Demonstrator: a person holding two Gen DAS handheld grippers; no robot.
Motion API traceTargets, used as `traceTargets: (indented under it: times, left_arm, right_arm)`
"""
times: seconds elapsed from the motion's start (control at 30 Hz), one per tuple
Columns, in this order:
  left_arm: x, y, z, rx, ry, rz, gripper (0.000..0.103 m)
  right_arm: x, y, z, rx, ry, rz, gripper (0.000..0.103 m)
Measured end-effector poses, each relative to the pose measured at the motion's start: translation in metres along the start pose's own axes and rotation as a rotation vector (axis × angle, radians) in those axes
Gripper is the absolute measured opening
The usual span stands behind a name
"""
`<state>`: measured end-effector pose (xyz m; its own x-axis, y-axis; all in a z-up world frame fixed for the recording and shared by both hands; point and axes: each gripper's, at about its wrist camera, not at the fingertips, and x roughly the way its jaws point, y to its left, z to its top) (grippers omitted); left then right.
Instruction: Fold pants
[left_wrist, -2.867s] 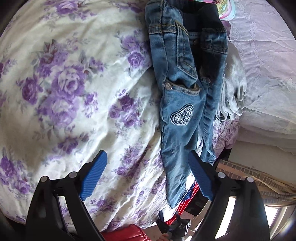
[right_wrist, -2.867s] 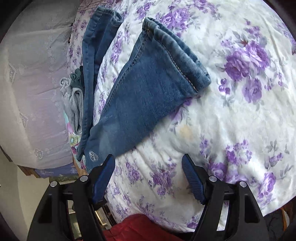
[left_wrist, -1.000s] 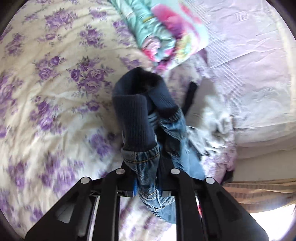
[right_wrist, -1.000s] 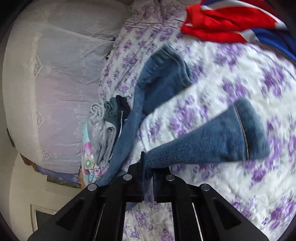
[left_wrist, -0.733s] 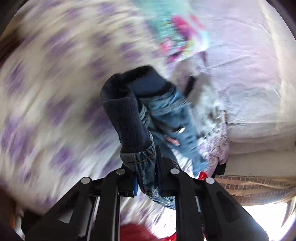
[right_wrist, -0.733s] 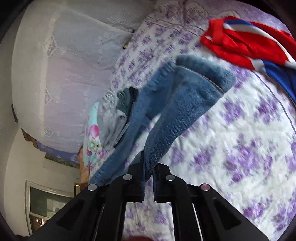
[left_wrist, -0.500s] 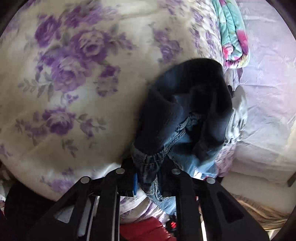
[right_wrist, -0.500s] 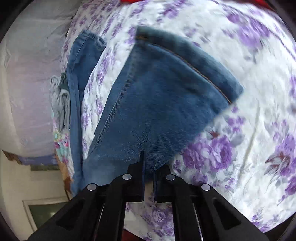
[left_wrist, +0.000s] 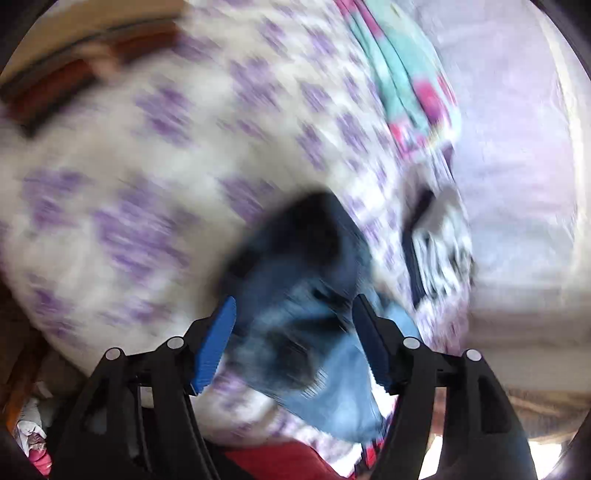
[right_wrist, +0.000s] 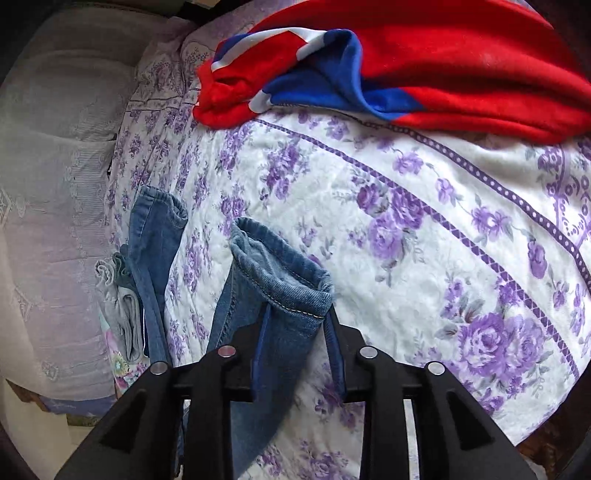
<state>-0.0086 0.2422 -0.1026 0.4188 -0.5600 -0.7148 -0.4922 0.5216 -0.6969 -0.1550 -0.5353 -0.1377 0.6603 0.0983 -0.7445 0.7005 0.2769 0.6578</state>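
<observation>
The blue jeans lie on the purple-flowered bedspread (right_wrist: 406, 240). In the blurred left wrist view their dark waistband (left_wrist: 306, 236) and denim top sit between the blue pads (left_wrist: 218, 343) of my left gripper (left_wrist: 295, 332). Its jaws are opening and the pads stand clear of the cloth. In the right wrist view one leg's cuff (right_wrist: 280, 273) lies between the fingers of my right gripper (right_wrist: 297, 343). These jaws are opening too, a narrow gap, and no longer pinch the denim. The other leg (right_wrist: 155, 240) lies to the left.
A red and blue blanket (right_wrist: 406, 66) is heaped at the far side of the bed. Folded grey clothes (right_wrist: 118, 295) and a turquoise and pink bundle (left_wrist: 406, 81) lie by a pale lilac sheet (left_wrist: 517, 147). A red item (left_wrist: 288, 461) shows below the left gripper.
Both grippers were shut on the jeans, the left on the waist and the right on a leg, and swung them across the bed. Now both jaws have parted and the jeans rest on the bedspread.
</observation>
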Motion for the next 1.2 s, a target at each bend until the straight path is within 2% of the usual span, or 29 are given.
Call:
traceTargets:
  times: [0.13,0.23,0.3,0.4,0.47,0.63,0.67,0.7,0.77,0.87,0.93,0.97,1.0,1.03,1.07,1.1,1.2]
  left_arm:
    - [0.057,-0.035,-0.003,0.042,0.115,-0.018,0.063]
    - [0.09,-0.044,0.003,0.036,0.161,-0.006,0.063]
    - [0.102,-0.047,0.011,0.019,0.172,-0.002,0.063]
    - [0.101,-0.039,0.007,-0.012,0.173,0.007,0.063]
    - [0.106,-0.037,0.008,-0.037,0.177,0.018,0.062]
    - [0.109,-0.044,0.013,-0.022,0.174,0.035,0.045]
    - [0.108,-0.045,0.013,-0.016,0.169,0.037,0.042]
    - [0.107,-0.045,0.013,-0.011,0.161,0.037,0.039]
    - [0.104,-0.043,0.014,-0.015,0.153,0.027,0.036]
    - [0.101,-0.039,0.014,-0.038,0.145,0.007,0.032]
    - [0.1,-0.038,0.013,-0.041,0.139,0.006,0.029]
    - [0.1,-0.038,0.014,-0.04,0.136,0.005,0.027]
    - [0.099,-0.039,0.014,-0.036,0.133,0.004,0.026]
    - [0.097,-0.04,0.015,-0.031,0.13,0.002,0.025]
    - [0.095,-0.042,0.016,-0.025,0.128,-0.001,0.024]
    - [0.093,-0.044,0.017,-0.012,0.125,-0.005,0.022]
    - [0.086,-0.057,0.021,0.033,0.114,-0.009,0.021]
  right_arm:
    - [-0.013,0.003,0.006,-0.035,-0.098,-0.052,0.034]
    - [-0.032,-0.014,0.022,-0.012,-0.181,-0.126,0.036]
    - [-0.043,-0.022,0.028,0.012,-0.203,-0.119,0.036]
    - [-0.038,-0.005,0.03,-0.023,-0.158,-0.031,0.04]
    - [-0.02,0.024,0.029,-0.062,-0.117,0.041,0.049]
    - [0.052,0.109,0.033,-0.129,0.008,0.178,0.051]
    - [0.066,0.127,0.037,-0.136,0.026,0.197,0.055]
    - [0.08,0.146,0.04,-0.148,0.034,0.204,0.059]
    - [0.102,0.181,0.045,-0.186,0.041,0.207,0.074]
    - [0.144,0.224,0.048,-0.271,0.091,0.138,0.077]
    - [0.174,0.236,0.048,-0.293,0.137,0.086,0.077]
    - [0.183,0.237,0.047,-0.289,0.153,0.097,0.076]
    - [0.189,0.237,0.046,-0.291,0.16,0.12,0.069]
    - [0.19,0.238,0.044,-0.304,0.154,0.143,0.037]
    - [0.186,0.239,0.041,-0.335,0.148,0.164,0.013]
    - [0.177,0.24,0.037,-0.379,0.123,0.176,0.007]
    - [0.141,0.239,0.024,-0.492,0.067,0.192,0.006]
